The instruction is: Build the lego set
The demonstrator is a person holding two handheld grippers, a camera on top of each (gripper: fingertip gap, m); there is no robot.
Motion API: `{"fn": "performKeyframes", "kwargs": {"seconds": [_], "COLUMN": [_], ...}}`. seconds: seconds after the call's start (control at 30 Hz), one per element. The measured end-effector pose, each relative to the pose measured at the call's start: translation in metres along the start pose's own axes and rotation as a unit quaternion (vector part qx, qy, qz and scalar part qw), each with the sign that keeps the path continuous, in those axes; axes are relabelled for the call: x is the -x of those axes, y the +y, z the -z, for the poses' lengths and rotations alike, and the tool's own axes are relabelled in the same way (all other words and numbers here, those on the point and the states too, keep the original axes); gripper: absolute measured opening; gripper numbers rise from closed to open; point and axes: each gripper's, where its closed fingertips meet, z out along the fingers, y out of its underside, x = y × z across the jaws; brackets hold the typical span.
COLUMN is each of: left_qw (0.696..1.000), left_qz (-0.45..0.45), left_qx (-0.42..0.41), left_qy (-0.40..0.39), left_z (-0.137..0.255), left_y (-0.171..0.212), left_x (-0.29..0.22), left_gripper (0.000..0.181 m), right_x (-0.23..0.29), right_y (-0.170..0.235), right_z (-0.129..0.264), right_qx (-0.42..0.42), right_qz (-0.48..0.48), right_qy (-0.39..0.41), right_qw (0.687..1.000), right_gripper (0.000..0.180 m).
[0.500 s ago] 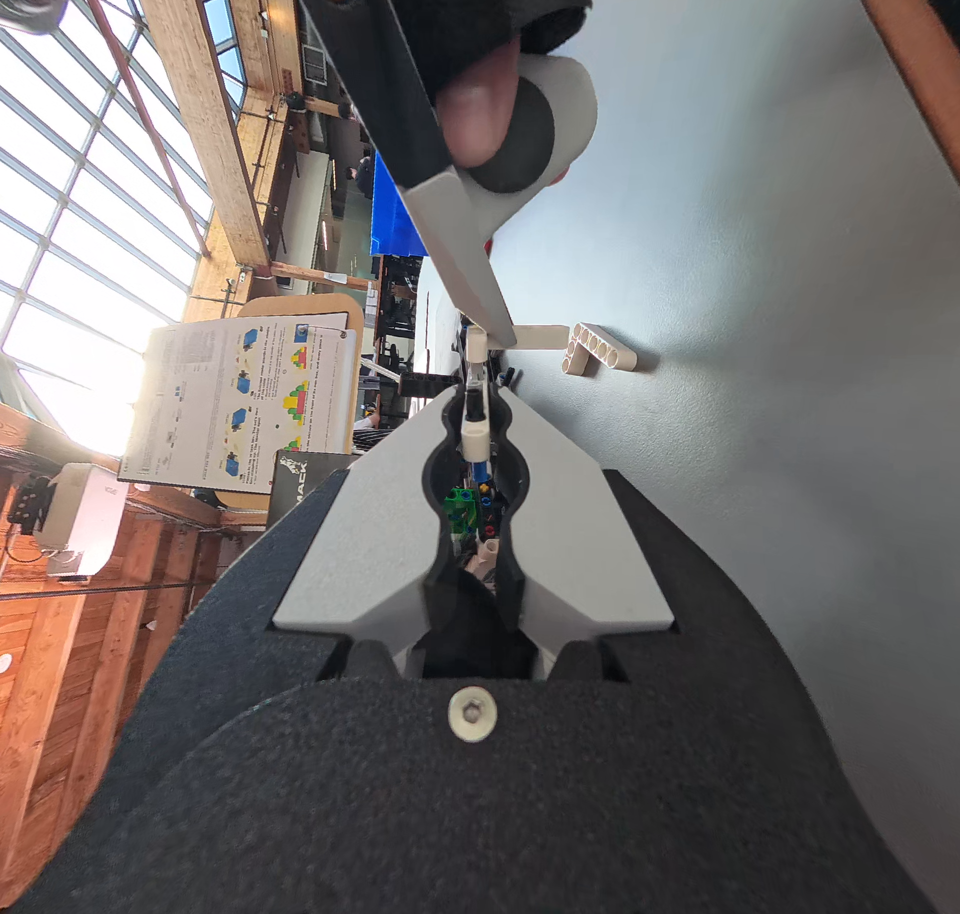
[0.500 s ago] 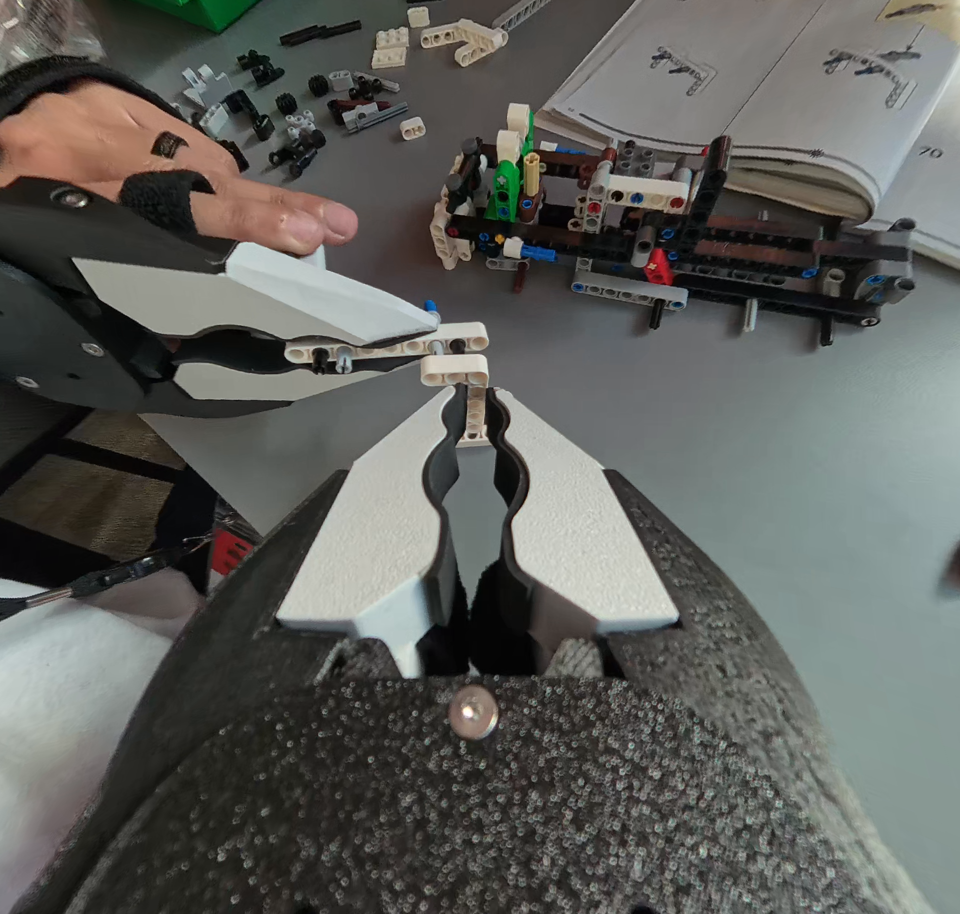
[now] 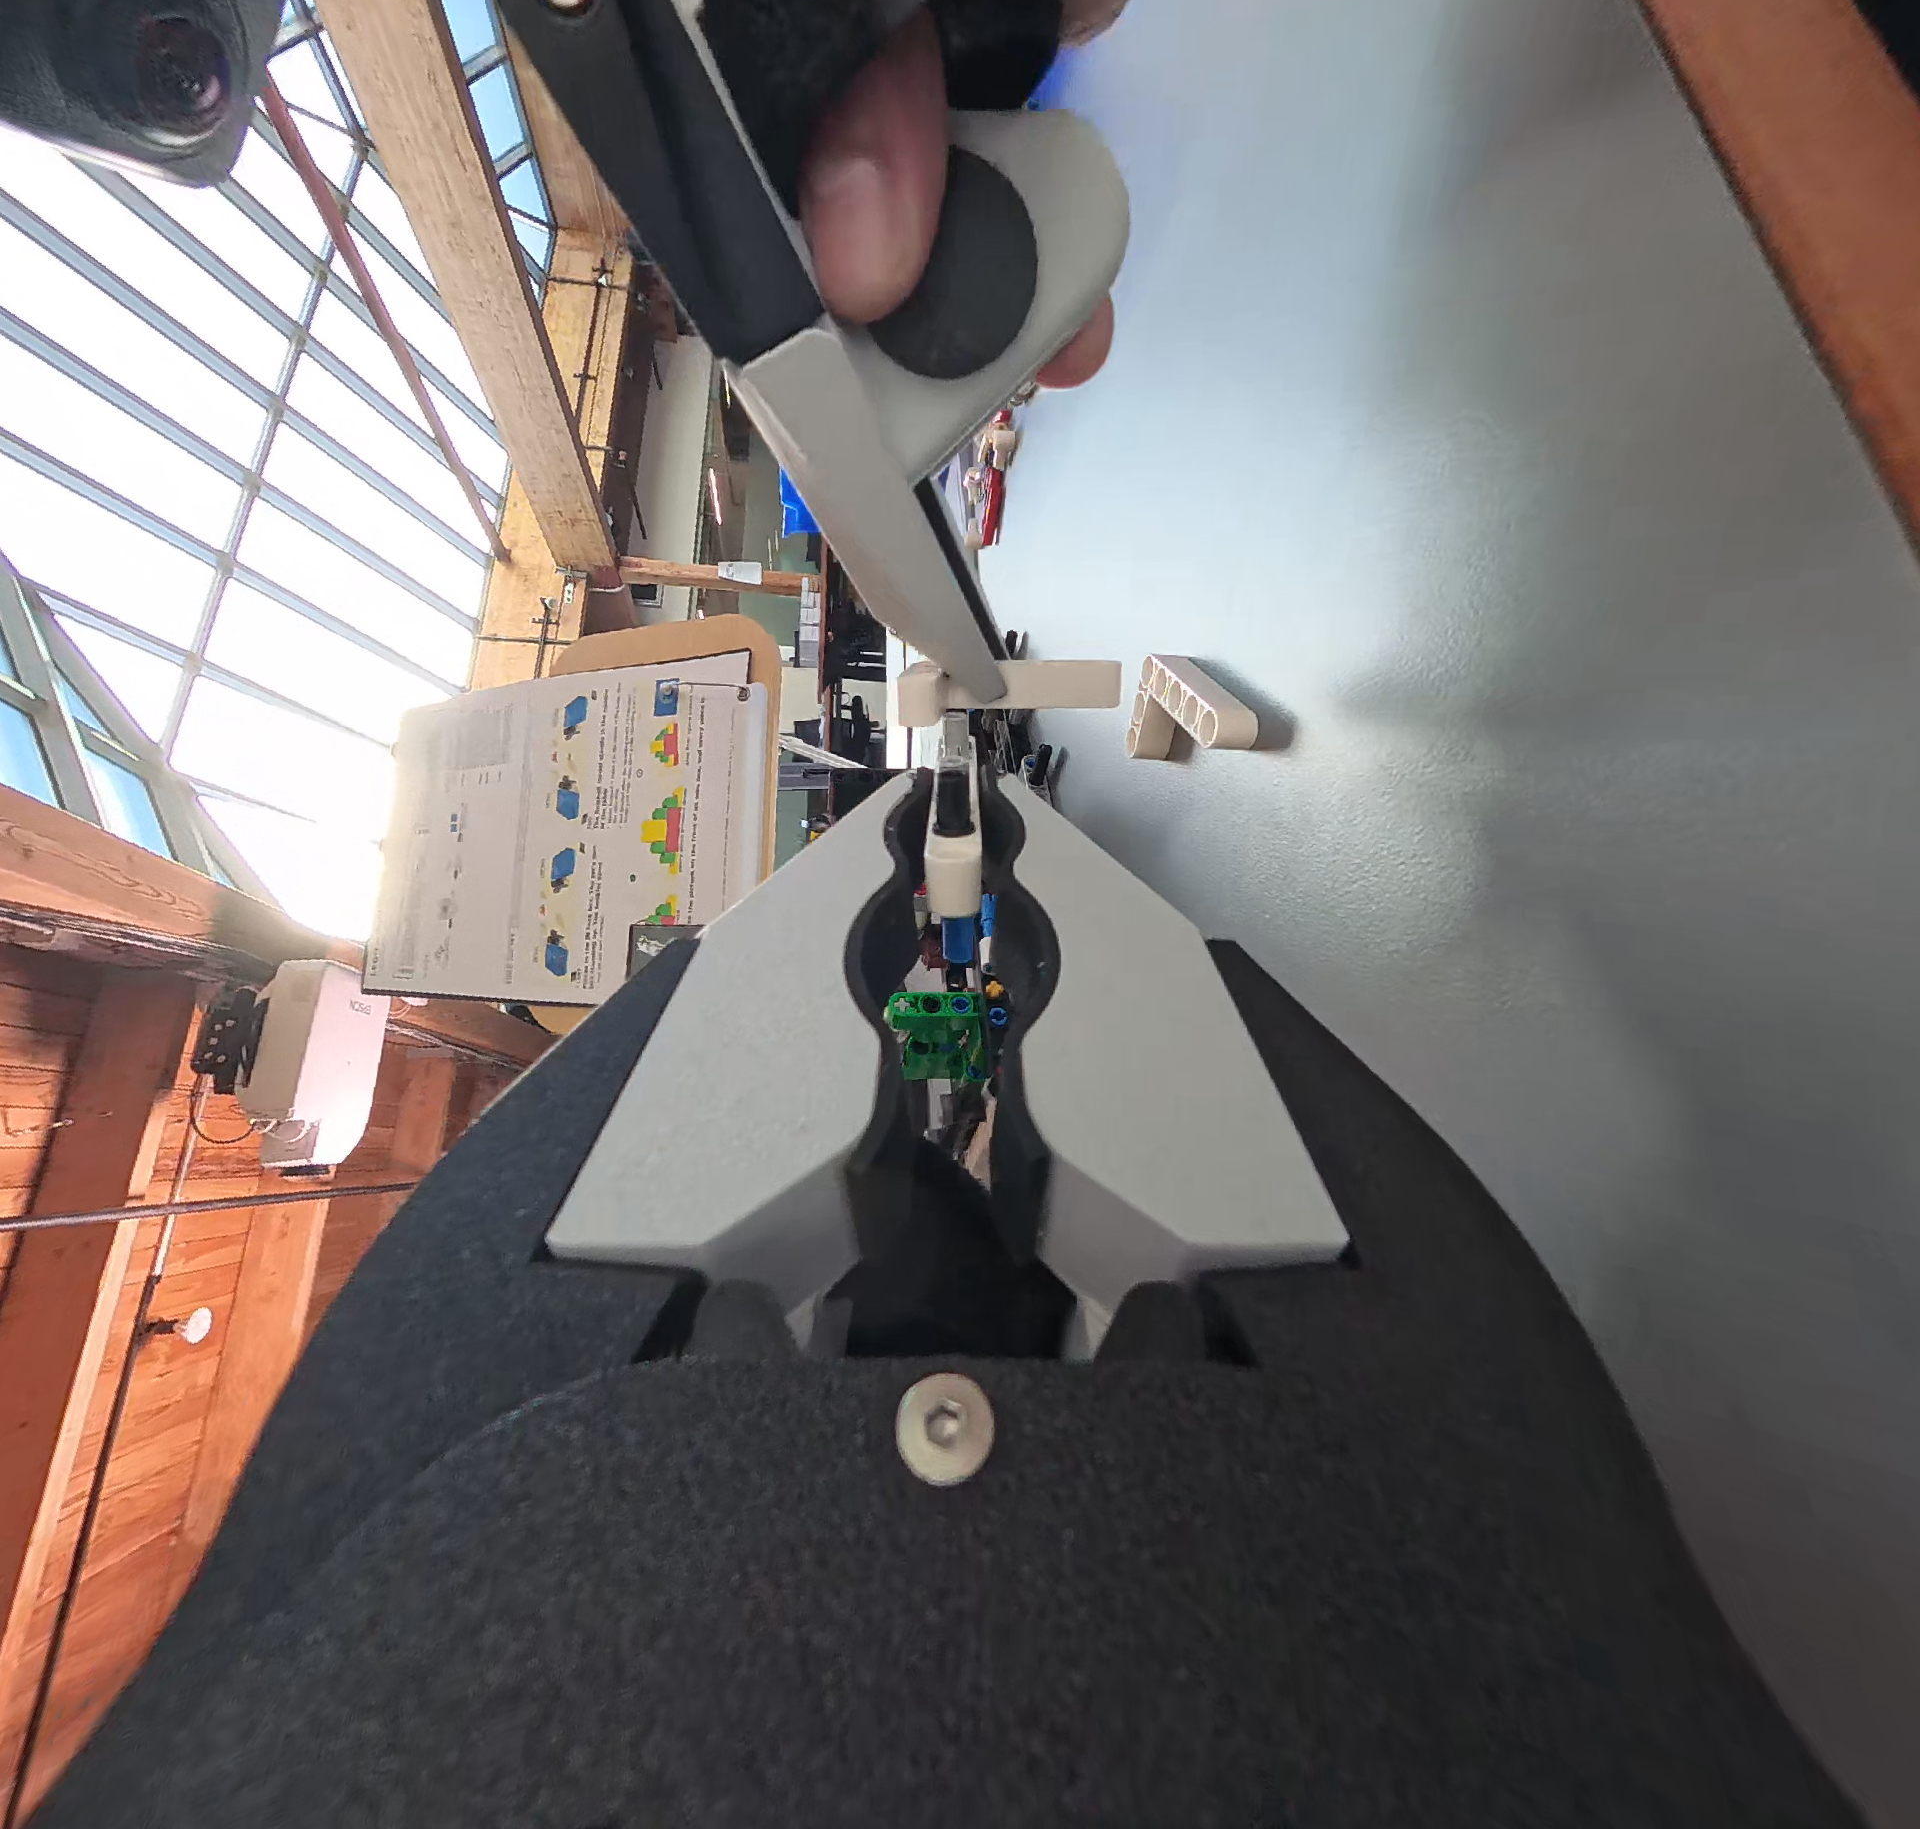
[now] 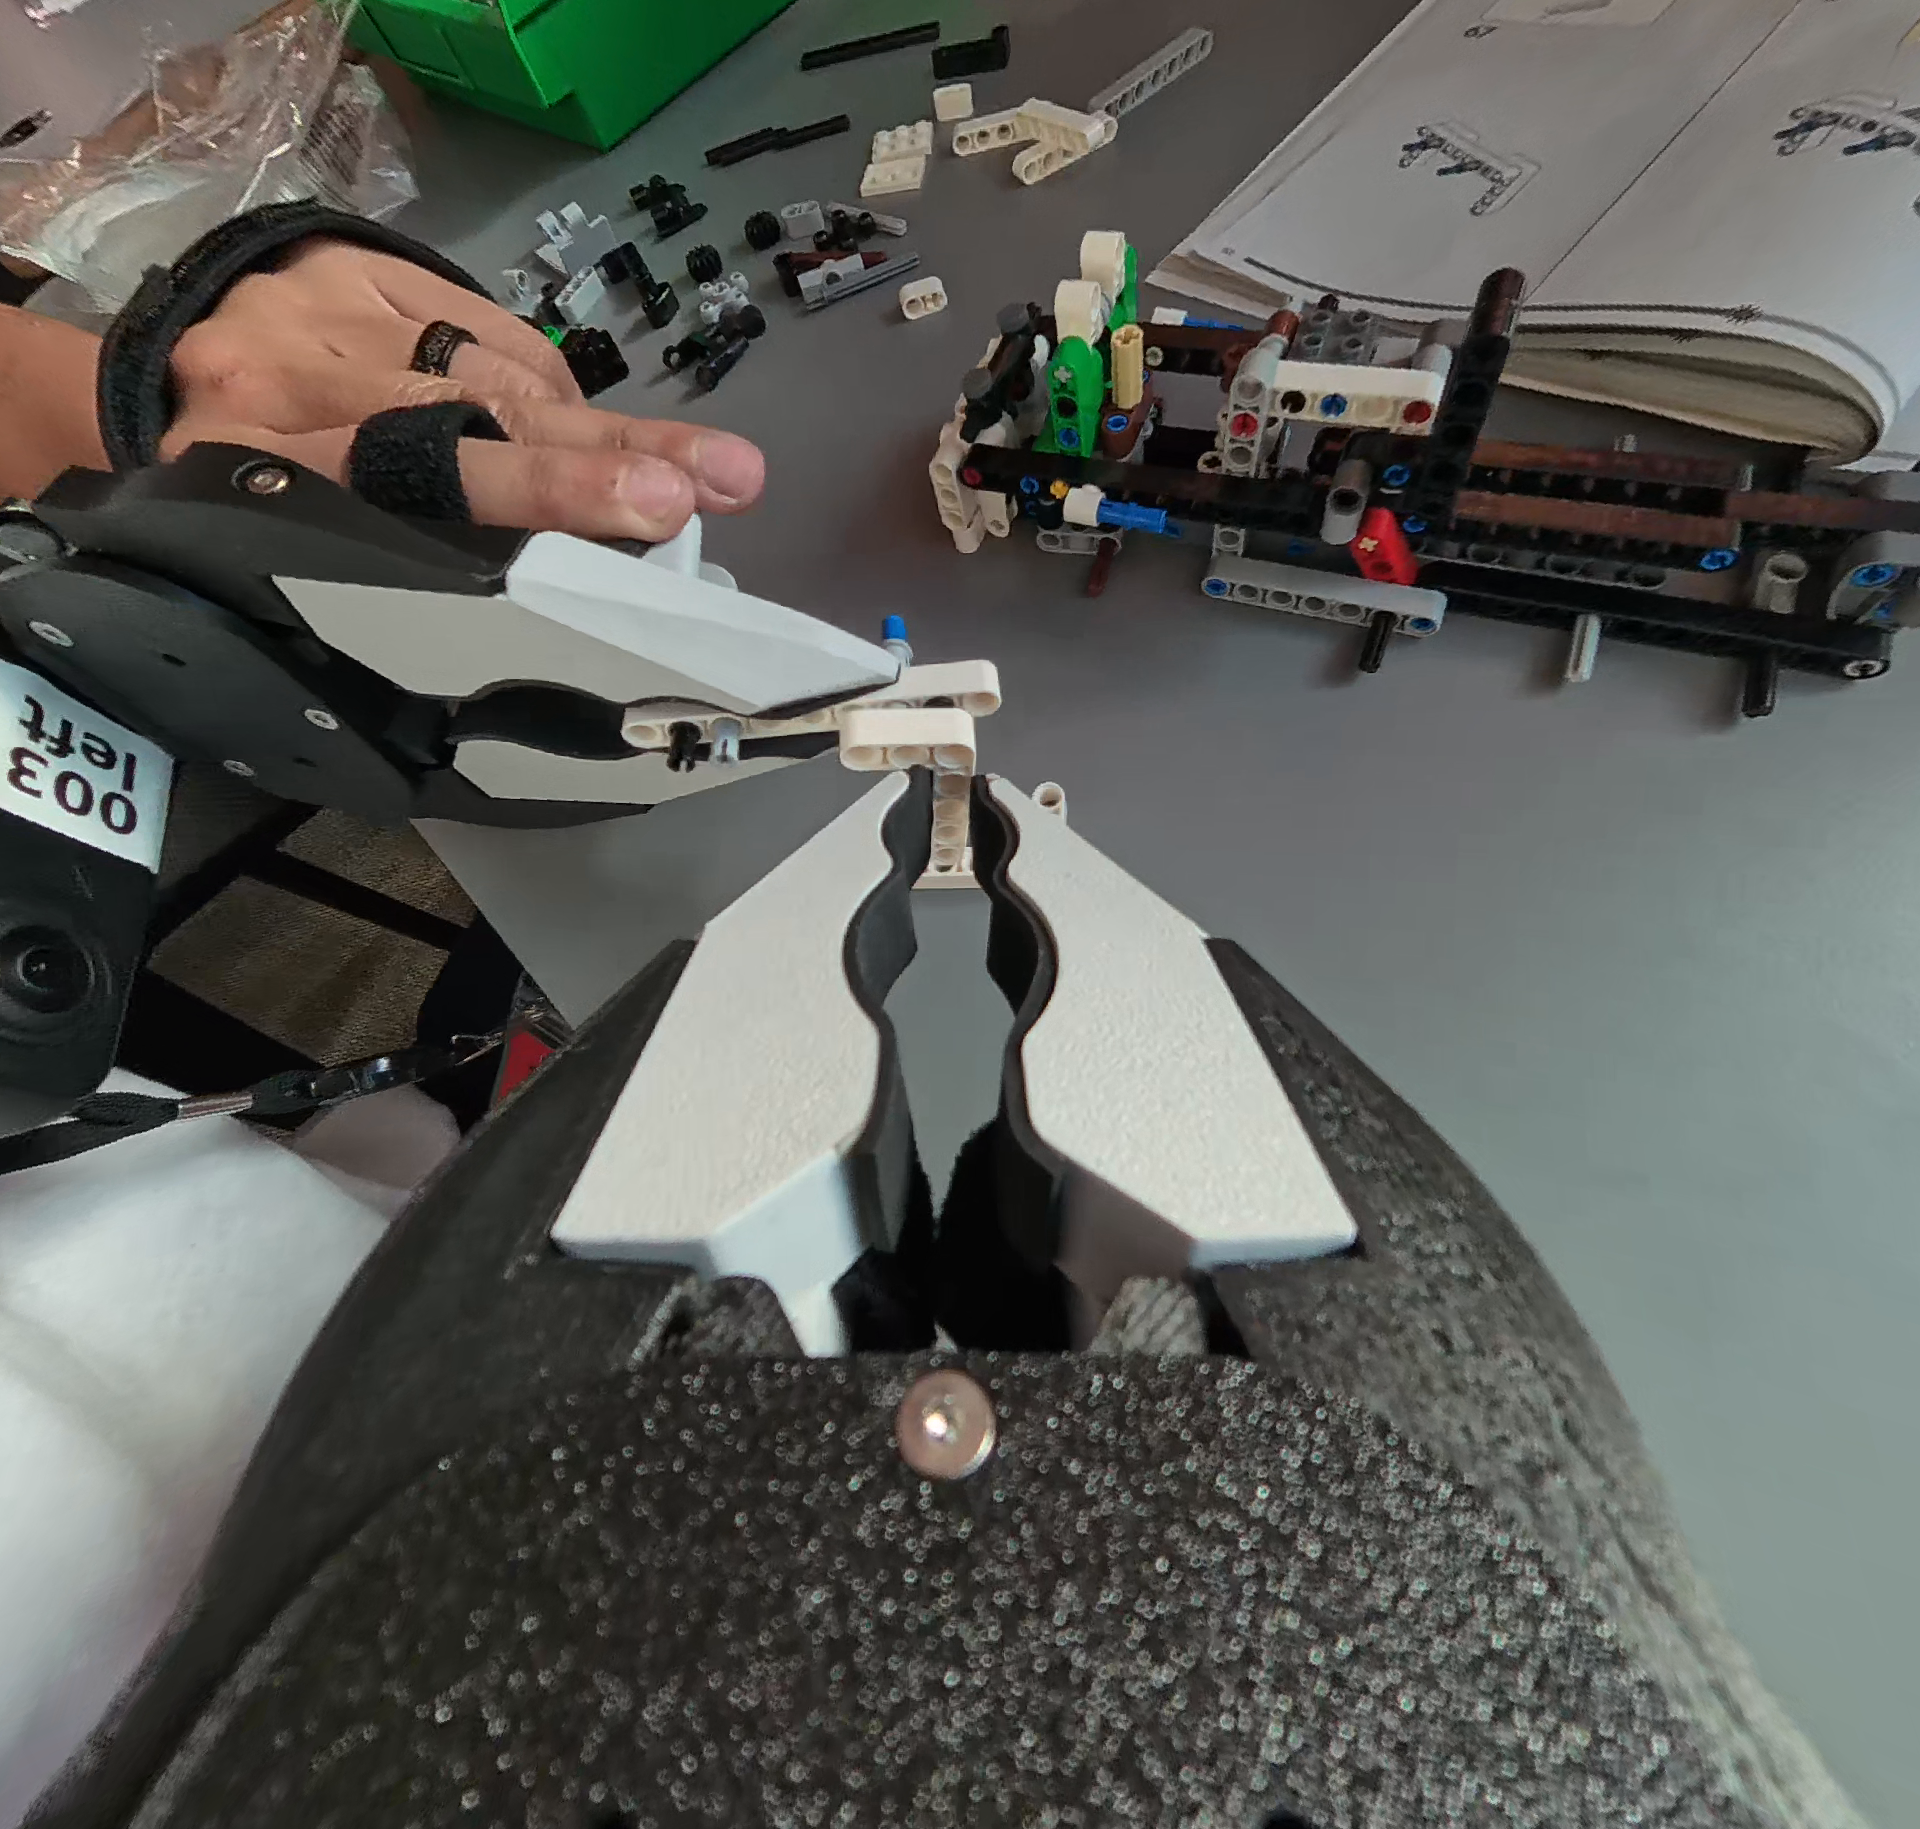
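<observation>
The right tool, with white wedge-shaped plastic fingers lined in wavy black rubber, points forward with its jaws pinched nearly together at the tips on a small white beam. The left tool of the same make comes in from the left, lying almost level (its tips meet the right tool's just ahead), jaws likewise drawn narrow on a part. The person's left hand, in a black wrist strap and finger loop, lies flat along its upper finger.

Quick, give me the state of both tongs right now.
Left tongs: shut on the long white beam with pins.
Right tongs: shut on the white L-shaped beam.
</observation>
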Motion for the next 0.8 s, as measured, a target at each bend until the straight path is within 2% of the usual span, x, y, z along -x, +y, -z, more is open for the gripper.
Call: {"fn": "performKeyframes", "kwargs": {"seconds": [0.03,0.37,0.47,0.8], "left_qw": [1.0,1.0,1.0,1.0], "left_qz": [0.01,0.013,-0.014,0.005], "left_qx": [0.0,0.004,0.01,0.016], "left_qy": [-0.002,0.004,0.005,0.011], "left_z": [0.0003,0.0005,-0.0001,0.0], "left_y": [0.0002,0.0028,0.0051,0.0067], "left_x": [0.0023,0.0039,0.0008,0.0016], "left_gripper": [0.005,0.005,0.005,0.005], "right_x": [0.0002,-0.0008,-0.0019,-0.005], "right_y": [-0.0001,0.0014,0.0017,-0.0004], "right_z": [-0.0002,-0.0048,-0.0074,-0.0089], "right_qx": [-0.004,-0.003,0.002,-0.004], "right_qz": [-0.003,-0.006,0.011,0.012], "right_qy": [-0.005,-0.018,0.0,0.001], "right_qw": [1.0,1.0,1.0,1.0], "right_gripper": [0.006,0.006,0.006,0.006]}}
